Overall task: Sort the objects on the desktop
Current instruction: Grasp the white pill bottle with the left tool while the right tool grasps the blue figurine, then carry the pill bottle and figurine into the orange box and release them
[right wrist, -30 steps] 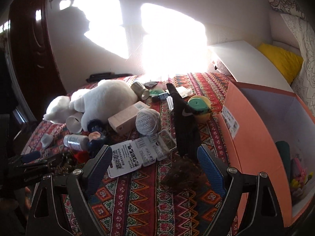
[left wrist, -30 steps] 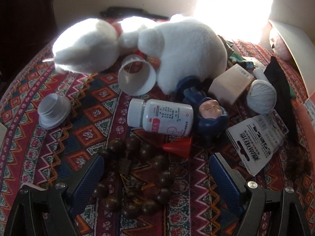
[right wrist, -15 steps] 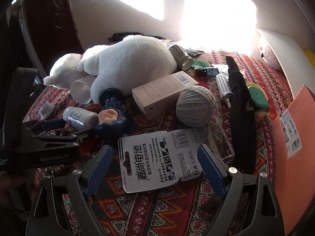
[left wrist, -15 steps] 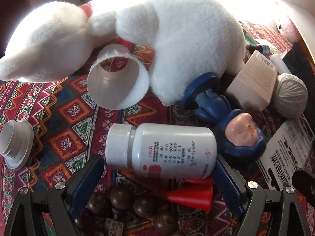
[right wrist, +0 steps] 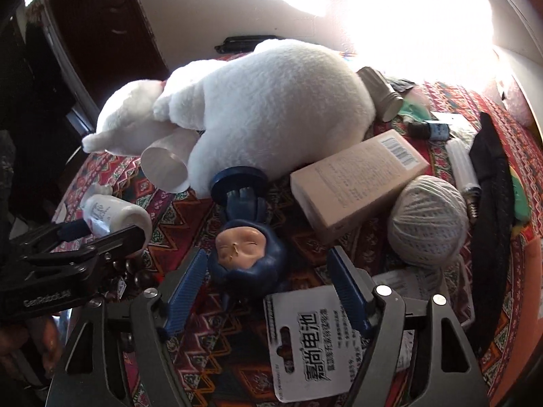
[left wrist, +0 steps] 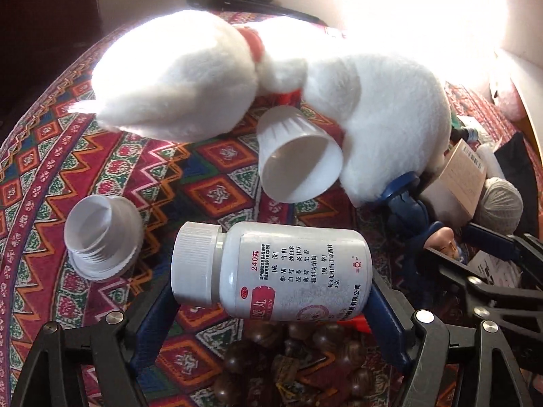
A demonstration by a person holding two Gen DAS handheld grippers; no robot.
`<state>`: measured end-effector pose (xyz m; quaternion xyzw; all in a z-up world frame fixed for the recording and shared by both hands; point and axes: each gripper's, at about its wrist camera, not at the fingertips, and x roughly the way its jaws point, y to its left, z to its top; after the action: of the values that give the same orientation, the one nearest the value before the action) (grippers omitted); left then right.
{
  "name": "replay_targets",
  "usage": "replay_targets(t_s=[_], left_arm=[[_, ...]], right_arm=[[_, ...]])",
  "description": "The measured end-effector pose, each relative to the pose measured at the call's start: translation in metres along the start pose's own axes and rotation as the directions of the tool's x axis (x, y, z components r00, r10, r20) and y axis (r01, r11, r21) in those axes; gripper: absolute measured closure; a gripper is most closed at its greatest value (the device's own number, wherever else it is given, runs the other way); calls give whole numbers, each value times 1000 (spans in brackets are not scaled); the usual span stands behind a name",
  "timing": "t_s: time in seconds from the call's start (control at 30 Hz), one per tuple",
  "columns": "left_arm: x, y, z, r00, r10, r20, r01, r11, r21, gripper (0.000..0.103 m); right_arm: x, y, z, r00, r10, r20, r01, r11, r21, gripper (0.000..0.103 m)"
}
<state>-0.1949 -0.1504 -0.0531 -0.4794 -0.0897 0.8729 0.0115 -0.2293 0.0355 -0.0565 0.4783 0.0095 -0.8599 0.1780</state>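
my left jaws have closed in on the pill bottle, my right ones spread over the doll

half a second ago the pill bottle (left wrist: 271,271) lay between my spread left gripper (left wrist: 271,308); now the jaws pinch it end to end above the wooden beads (left wrist: 292,366), so one item is ready to sort. my right gripper (right wrist: 264,291) hangs spread around the blue doll (right wrist: 247,254), touching nothing i can see, mid-worktop.

White plastic pill bottle (left wrist: 271,271): label reads "240丸", Chinese columns below too small. White battery blister card (right wrist: 312,342): "电池". Black left gripper (right wrist: 73,234) body: "GenRobot.AI".
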Motion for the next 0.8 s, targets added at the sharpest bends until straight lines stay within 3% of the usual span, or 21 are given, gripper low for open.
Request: replay_targets(t_s=[0.23, 0.3, 0.37, 0.5, 0.57, 0.6, 0.8], left_arm=[[-8, 22, -1, 1000, 6, 6, -6, 1000, -25, 19], [-12, 24, 1, 1000, 5, 19, -4, 1000, -29, 19], [-14, 24, 4, 999, 2, 32, -1, 1000, -31, 19], [-27, 20, 5, 998, -28, 60, 30, 999, -35, 19], [-36, 14, 4, 996, -41, 80, 43, 999, -25, 19], [-41, 10, 3, 995, -49, 90, 51, 998, -21, 19], [-72, -17, -8, 985, -95, 146, 92, 995, 28, 19]], right_arm=[[54, 14, 18, 997, -50, -51, 47, 997, -61, 26], [53, 20, 21, 999, -49, -22, 47, 993, -110, 55], [48, 23, 22, 998, -57, -16, 55, 991, -120, 55], [30, 20, 10, 999, -47, 10, 48, 992, -113, 56], [12, 18, 6, 999, -40, 37, 43, 994, -101, 58], [3, 17, 4, 998, -36, 51, 41, 995, -95, 64], [-67, 15, -9, 986, -23, 163, 32, 998, -51, 64]])
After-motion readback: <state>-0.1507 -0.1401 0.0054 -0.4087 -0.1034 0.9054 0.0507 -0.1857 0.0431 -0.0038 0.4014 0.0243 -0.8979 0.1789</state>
